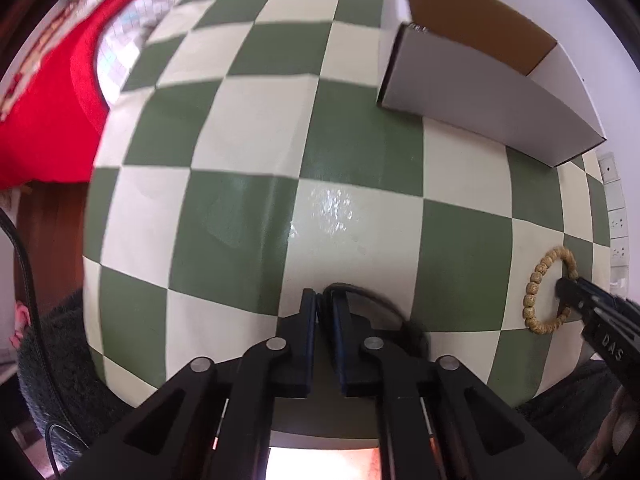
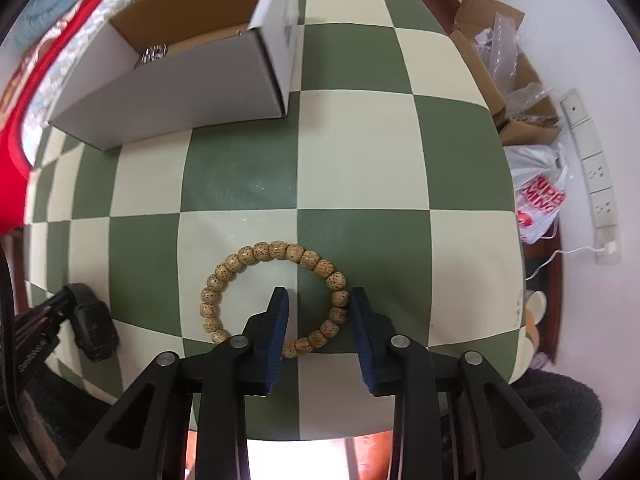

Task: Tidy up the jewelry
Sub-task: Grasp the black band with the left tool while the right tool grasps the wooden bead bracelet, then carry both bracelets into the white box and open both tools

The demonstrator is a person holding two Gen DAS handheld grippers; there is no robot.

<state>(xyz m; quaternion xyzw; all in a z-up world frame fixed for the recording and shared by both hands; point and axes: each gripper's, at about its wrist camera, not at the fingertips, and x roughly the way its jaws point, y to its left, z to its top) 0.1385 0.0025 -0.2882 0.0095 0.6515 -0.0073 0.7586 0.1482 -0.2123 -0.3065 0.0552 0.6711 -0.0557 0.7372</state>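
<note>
A tan wooden bead bracelet (image 2: 276, 296) lies flat on the green-and-cream checked table (image 2: 360, 152). My right gripper (image 2: 319, 298) is open, low over it, with one finger inside the ring and the other outside its right side. The bracelet also shows in the left wrist view (image 1: 546, 292), with the right gripper (image 1: 568, 286) at it. My left gripper (image 1: 324, 300) is shut on a black watch (image 1: 368, 300) by its strap; the watch also shows in the right wrist view (image 2: 92, 328). An open white cardboard box (image 2: 180, 80) stands behind, with a silver piece (image 2: 154, 54) inside.
A red cloth (image 1: 44, 100) and a patterned fabric lie at the table's far left. Cardboard boxes with plastic wrap (image 2: 504, 64), a white plastic bag (image 2: 540, 196) and a wall power strip (image 2: 592, 172) sit beyond the table's right edge.
</note>
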